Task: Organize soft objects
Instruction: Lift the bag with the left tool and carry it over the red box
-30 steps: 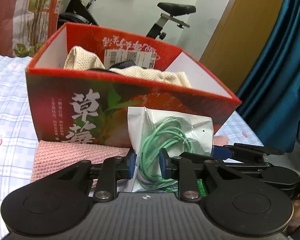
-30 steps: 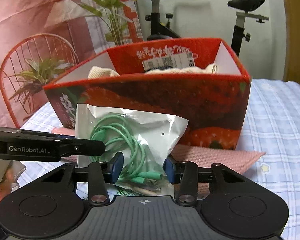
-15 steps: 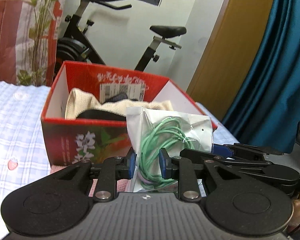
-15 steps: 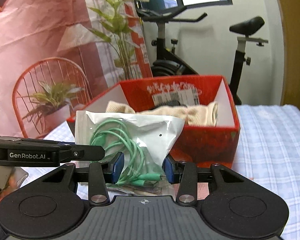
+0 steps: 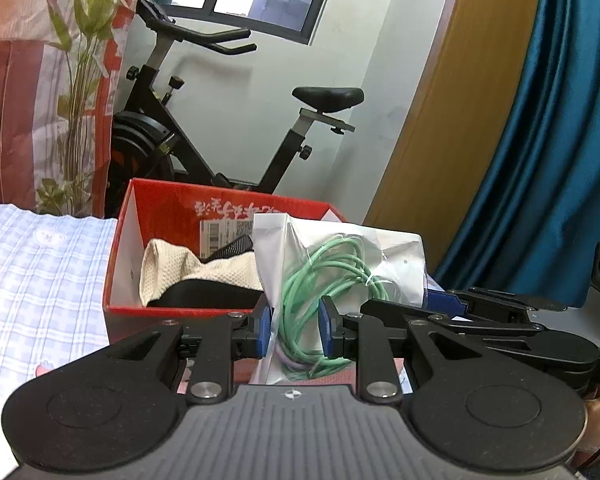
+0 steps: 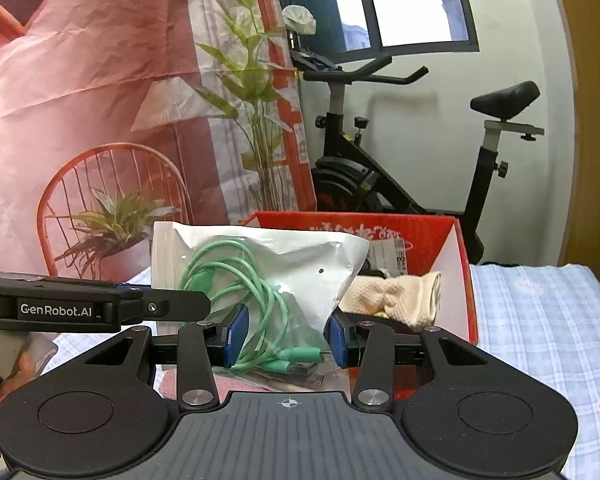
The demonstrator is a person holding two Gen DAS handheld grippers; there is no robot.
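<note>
Left of the fingers, a blue-and-white checked cloth (image 5: 40, 280) covers the flat surface. The left gripper (image 5: 294, 330) has its blue pads pressed onto the lower part of a clear-and-white plastic pouch holding a coiled mint-green cable (image 5: 340, 268); the pouch stands upright above the fingertips. Just beyond them sits an open red cardboard box (image 5: 120, 264), with a cream waffle-knit cloth (image 5: 164, 268) and something dark inside. The right gripper (image 6: 286, 338) clamps the same pouch (image 6: 260, 264) by its lower edge, the cable's plugs lying between the pads. The box (image 6: 466, 280) lies beyond and right of these fingers. A black exercise bike (image 6: 380, 176) stands behind it.
</note>
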